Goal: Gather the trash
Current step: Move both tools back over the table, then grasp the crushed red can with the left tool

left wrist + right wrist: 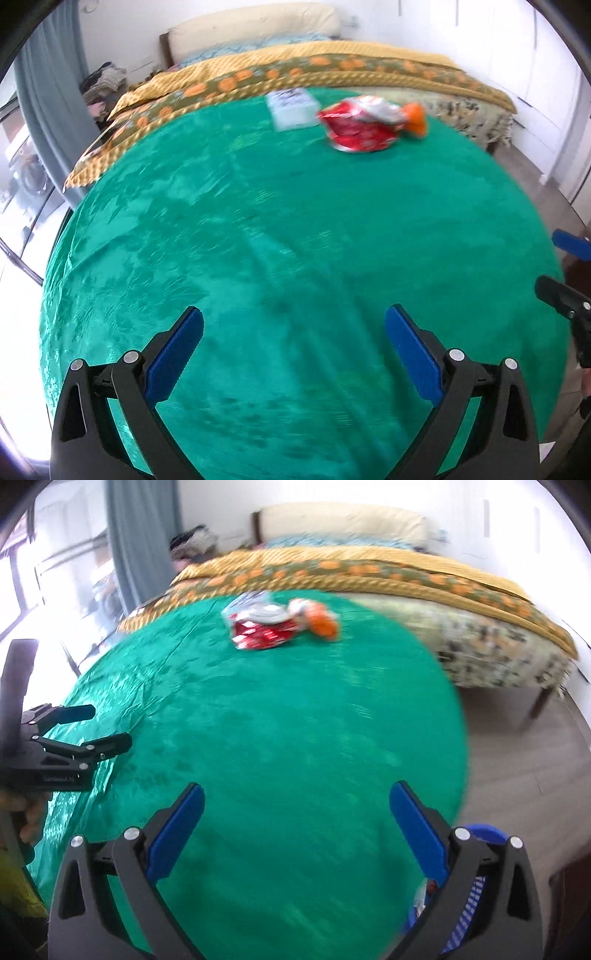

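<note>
A crumpled red and silver snack wrapper [360, 125] lies at the far side of the green tablecloth [258, 240], with an orange piece [416, 117] at its right end and a pale flat packet [293, 109] just left of it. The same wrapper [264, 627], orange piece [323, 622] and packet [245, 602] show in the right wrist view. My left gripper [293, 345] is open and empty, well short of the trash. My right gripper [295, 823] is open and empty over the near cloth. Both views are blurred.
A blue slatted basket [476, 882] stands on the floor below the table's right edge, partly behind my right finger. A bed with a yellow and orange blanket [295, 70] lies beyond the table. A curtain [140, 535] and window are at the left.
</note>
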The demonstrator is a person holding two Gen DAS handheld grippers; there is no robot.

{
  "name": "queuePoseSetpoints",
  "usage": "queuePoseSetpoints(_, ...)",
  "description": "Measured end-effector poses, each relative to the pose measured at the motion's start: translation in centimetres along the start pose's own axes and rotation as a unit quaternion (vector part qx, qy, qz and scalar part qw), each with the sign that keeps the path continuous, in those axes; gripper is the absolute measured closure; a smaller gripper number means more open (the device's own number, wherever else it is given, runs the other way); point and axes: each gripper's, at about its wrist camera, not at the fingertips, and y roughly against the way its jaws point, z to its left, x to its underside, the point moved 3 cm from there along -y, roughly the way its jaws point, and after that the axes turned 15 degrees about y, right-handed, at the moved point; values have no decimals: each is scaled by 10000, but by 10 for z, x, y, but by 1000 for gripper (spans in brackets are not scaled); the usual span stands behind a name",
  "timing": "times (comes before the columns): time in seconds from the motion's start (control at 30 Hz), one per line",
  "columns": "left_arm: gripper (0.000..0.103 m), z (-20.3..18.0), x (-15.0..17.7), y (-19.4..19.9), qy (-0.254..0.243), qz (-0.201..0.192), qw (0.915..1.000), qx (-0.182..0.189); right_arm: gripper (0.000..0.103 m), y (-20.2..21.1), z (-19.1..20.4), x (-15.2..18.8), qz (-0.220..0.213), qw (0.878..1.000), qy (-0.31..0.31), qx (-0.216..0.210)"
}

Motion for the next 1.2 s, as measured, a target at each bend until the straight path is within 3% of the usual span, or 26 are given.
queuePoseSetpoints(0.23, 6, 13, 6, -9, 127, 27, 9997, 200, 6, -42, 5, -13, 424, 9987, 228, 159)
queuePoseSetpoints(0.53, 5, 10, 4, -10, 42, 198, 9993, 321, 5, -49, -2, -14, 436, 9987, 235, 86)
queuePoseSetpoints(0.63, 5, -2, -9, -7, -195, 353, 9970, 655, 5, -49, -3, -13, 419, 9988, 236, 88)
queuePoseSetpoints(0.83, 5, -48, -59, -19, -796, 115, 9904, 1128, 5, -48, -2, -13, 415, 9988, 243, 122)
queuePoseSetpoints(1.0, 5, -74, -100, -74, -1055, 57, 9912, 798, 5, -48, -1, -13, 411, 9988, 241, 123)
queuePoseSetpoints(1.2, 5, -95, -125, -108, -1199, 48, 9887, 903, 5, -48, -1, -13, 411, 9988, 237, 113)
